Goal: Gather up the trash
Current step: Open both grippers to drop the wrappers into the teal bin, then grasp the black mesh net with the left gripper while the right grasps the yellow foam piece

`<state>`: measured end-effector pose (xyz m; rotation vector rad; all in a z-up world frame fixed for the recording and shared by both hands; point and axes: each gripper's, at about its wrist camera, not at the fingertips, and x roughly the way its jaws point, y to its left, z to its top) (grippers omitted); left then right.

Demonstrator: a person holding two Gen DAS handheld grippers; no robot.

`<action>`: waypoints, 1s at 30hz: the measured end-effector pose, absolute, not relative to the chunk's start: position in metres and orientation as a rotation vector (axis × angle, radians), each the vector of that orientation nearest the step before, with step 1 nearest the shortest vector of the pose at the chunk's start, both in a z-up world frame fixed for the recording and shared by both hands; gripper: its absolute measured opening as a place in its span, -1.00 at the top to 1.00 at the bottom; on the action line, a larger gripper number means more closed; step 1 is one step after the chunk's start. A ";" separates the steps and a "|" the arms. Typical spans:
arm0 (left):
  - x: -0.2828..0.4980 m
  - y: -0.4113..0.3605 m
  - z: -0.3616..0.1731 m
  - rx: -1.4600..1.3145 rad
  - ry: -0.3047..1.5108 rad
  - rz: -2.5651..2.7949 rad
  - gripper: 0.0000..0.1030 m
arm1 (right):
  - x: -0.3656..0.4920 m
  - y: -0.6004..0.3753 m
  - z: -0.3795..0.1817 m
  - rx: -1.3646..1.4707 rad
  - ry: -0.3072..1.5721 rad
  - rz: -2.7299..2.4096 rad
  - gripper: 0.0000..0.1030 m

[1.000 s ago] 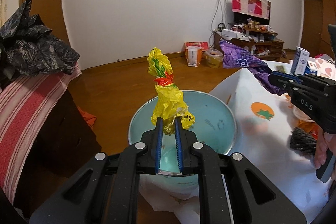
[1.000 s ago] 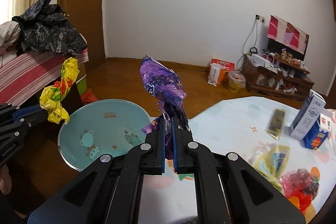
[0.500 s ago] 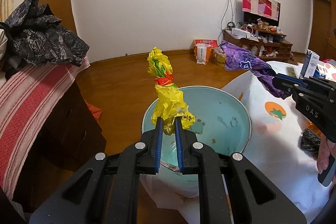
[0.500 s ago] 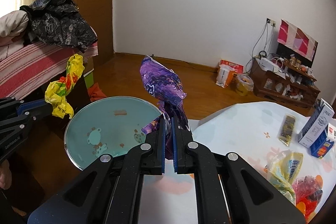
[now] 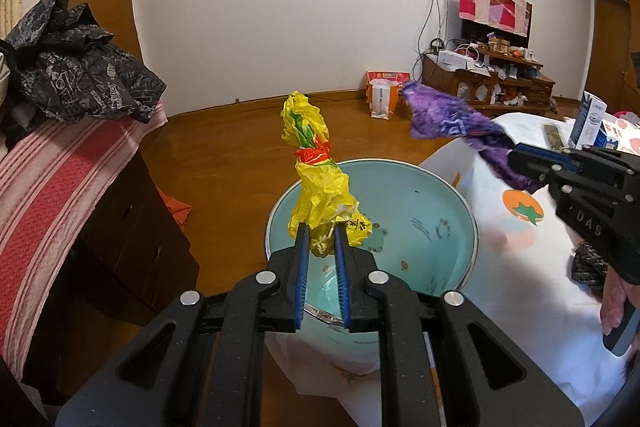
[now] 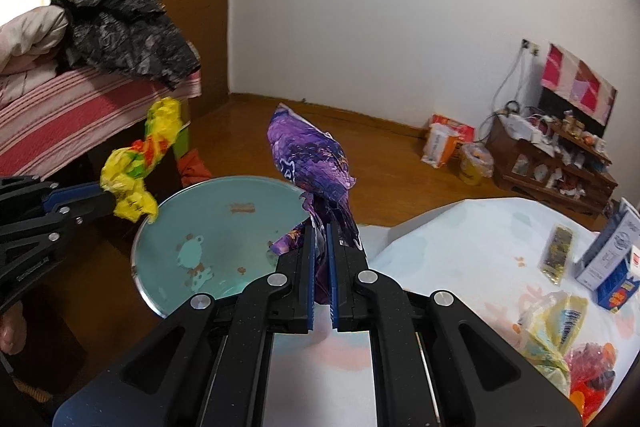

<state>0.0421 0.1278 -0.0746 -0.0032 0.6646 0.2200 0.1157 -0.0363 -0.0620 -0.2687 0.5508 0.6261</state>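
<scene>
My left gripper (image 5: 320,237) is shut on a crumpled yellow plastic bag (image 5: 318,183) and holds it upright over the near rim of a light blue basin (image 5: 424,211). My right gripper (image 6: 319,231) is shut on a purple wrapper (image 6: 310,159) and holds it at the basin's (image 6: 224,227) right edge. In the left wrist view the purple wrapper (image 5: 448,119) and the right gripper come in from the right. In the right wrist view the yellow bag (image 6: 136,171) hangs at the basin's left rim. The basin holds only small crumbs.
A table with a white printed cloth (image 6: 460,251) carries a carton (image 6: 612,259), a small dark packet (image 6: 558,253) and yellow and red wrappers (image 6: 560,331). A striped bed with a black bag (image 5: 80,75) and a dark cabinet (image 5: 132,239) stand left. A dark knitted thing (image 5: 588,263) lies on the cloth.
Both grippers have moved with their trash toward the basin, which now looms larger and closer. The left fingers look slightly wider apart on the yellow bag.
</scene>
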 end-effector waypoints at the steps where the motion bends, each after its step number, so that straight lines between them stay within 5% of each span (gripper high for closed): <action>1: 0.042 0.128 -0.075 -0.008 0.665 0.223 0.62 | 0.114 -0.034 -0.062 -0.278 0.545 0.632 0.82; 4: 0.042 0.126 -0.077 -0.007 0.669 0.215 0.28 | 0.112 -0.033 -0.063 -0.277 0.545 0.647 0.44; 10: 0.042 0.121 -0.080 0.000 0.677 0.205 0.07 | 0.113 -0.038 -0.064 -0.271 0.556 0.629 0.32; 19: 0.042 0.105 -0.083 0.020 0.694 0.171 0.02 | 0.105 -0.064 -0.054 -0.255 0.554 0.585 0.23; 23: 0.042 0.092 -0.079 0.027 0.700 0.150 -0.22 | 0.097 -0.088 -0.046 -0.237 0.549 0.550 0.14; 30: 0.044 0.038 -0.077 0.080 0.691 0.045 -0.23 | 0.064 -0.184 -0.029 -0.168 0.546 0.353 0.05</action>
